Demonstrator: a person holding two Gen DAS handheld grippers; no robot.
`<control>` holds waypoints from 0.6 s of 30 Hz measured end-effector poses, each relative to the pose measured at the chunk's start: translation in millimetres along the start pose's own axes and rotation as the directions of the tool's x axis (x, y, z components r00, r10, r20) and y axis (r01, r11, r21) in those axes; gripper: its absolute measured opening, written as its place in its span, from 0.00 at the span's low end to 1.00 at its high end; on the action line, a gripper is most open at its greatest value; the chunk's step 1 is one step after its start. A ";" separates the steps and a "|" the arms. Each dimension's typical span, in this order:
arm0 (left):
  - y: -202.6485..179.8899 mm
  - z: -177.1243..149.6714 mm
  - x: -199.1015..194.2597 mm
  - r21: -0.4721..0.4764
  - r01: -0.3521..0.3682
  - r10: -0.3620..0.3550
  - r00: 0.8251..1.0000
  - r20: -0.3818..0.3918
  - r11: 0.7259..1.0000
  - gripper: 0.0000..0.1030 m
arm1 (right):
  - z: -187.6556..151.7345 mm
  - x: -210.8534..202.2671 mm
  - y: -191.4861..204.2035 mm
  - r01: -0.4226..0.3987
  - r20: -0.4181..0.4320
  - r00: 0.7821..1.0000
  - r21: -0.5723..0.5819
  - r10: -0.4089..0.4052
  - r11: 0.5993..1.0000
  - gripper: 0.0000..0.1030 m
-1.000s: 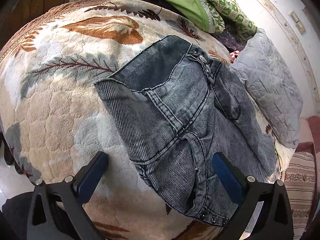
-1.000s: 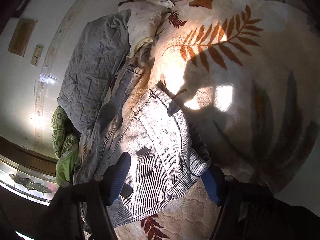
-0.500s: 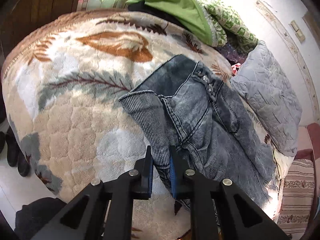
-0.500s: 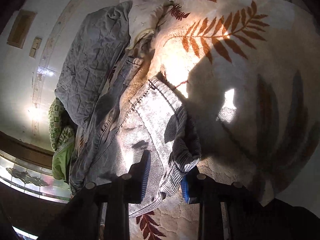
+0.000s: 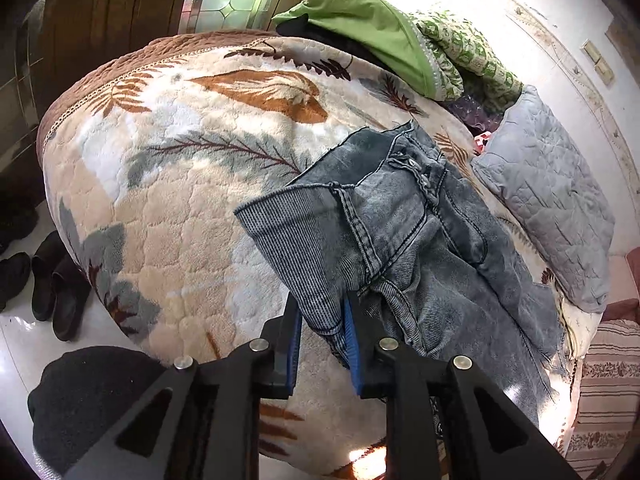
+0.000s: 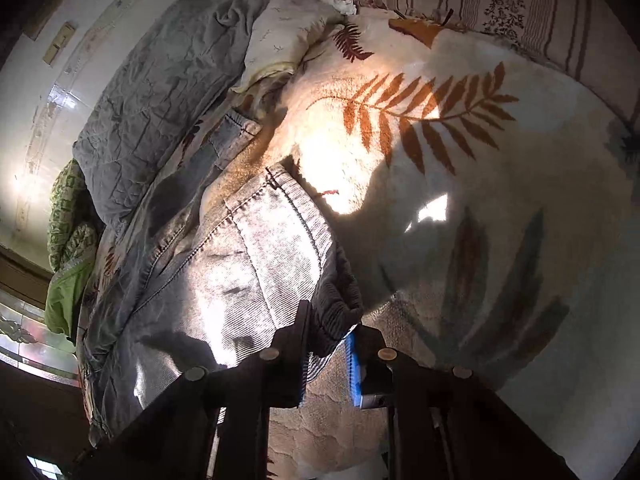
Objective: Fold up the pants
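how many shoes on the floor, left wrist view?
3 visible: dark shoes on the white floor left of the bed, one at the frame edge, two side by side. More may be hidden by the bed.

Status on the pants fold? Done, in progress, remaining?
Done: the jeans are laid out on the blanket, with both grippers at one end of them. In hand: the left gripper has denim between its pads though its jaws are easing open; the right gripper is closing on the bunched edge. Left: no fold is made yet, so all the folding.
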State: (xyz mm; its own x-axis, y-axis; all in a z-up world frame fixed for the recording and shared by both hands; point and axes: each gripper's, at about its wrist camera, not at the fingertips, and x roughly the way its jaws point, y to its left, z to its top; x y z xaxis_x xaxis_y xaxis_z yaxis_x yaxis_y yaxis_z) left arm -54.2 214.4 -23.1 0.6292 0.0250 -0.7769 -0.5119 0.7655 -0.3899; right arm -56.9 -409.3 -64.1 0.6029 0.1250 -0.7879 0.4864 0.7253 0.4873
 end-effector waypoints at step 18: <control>-75.5 -2.3 2.7 0.341 -0.004 -0.011 0.999 0.041 0.940 0.84 | -4.1 -8.1 39.1 -0.094 0.017 0.995 -0.034 0.095 0.995 0.65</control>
State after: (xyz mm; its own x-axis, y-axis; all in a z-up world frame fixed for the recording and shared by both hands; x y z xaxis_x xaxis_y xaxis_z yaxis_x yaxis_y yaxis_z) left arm -15.2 155.1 3.1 0.6586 0.0430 -0.7513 -0.2842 0.9386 -0.1954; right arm -45.4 -379.2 -40.3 0.6572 0.1815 -0.7315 0.4054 0.7330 0.5461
